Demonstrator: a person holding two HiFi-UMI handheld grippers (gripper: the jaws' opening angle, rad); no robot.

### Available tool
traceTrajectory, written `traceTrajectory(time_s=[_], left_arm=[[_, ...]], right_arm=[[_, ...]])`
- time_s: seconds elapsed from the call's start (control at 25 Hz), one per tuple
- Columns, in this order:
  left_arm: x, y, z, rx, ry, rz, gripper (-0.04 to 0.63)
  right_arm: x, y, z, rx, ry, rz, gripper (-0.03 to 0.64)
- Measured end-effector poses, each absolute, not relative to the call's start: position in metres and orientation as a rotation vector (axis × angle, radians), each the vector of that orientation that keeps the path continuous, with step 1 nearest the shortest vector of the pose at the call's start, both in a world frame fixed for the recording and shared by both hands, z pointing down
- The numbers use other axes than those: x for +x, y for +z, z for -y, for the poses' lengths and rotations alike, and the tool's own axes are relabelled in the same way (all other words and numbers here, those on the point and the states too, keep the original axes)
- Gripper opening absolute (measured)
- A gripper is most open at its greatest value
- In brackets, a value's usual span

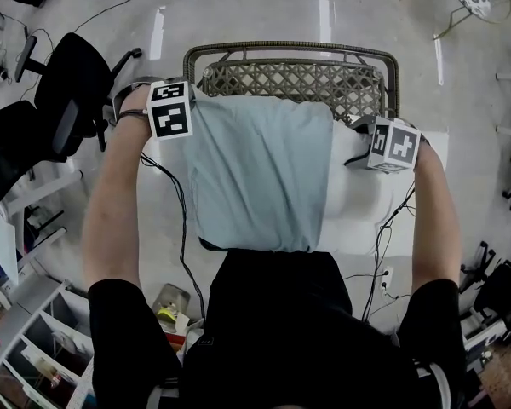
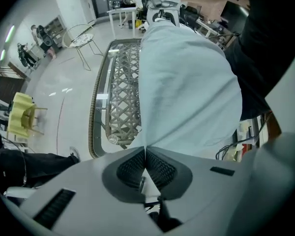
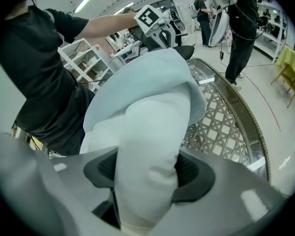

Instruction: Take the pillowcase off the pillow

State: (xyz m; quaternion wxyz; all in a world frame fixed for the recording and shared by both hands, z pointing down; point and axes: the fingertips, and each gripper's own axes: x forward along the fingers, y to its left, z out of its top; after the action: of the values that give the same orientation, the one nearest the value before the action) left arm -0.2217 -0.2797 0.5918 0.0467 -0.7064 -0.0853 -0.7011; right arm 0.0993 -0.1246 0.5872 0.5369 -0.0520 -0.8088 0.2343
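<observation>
Two grippers: left gripper (image 2: pixel 145 150) fingers (image 2: pixel 132 168) clenched on pillowcase (image 1: pixel 255 173) corner; right gripper (image 3: pixel 146 173) fingers (image 3: pixel 191 173) grasping bare pillow (image 1: pixel 353 190) end, above wicker bench (image 1: pixel 298 79).

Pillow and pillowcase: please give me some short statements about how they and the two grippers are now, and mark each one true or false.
1. The left gripper is shut on a pinch of the light blue pillowcase. True.
2. The right gripper holds nothing. False: its jaws are clamped on the bare white end of the pillow.
3. The pillowcase is fully off the pillow. False: it covers most of the pillow; only the end on the right gripper's side is bare.
4. A table with a woven lattice top stands beyond the pillow. True.
</observation>
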Motion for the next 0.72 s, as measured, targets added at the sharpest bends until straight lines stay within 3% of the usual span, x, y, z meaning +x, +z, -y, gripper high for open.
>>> traceTrajectory(time_s=[0.72], left_arm=[[-0.305,0.552,0.257,-2.235,-2.194,0.108,0.006]], right_arm=[[0.150,0.582,0.144,0.018,0.655,1.934,0.291]])
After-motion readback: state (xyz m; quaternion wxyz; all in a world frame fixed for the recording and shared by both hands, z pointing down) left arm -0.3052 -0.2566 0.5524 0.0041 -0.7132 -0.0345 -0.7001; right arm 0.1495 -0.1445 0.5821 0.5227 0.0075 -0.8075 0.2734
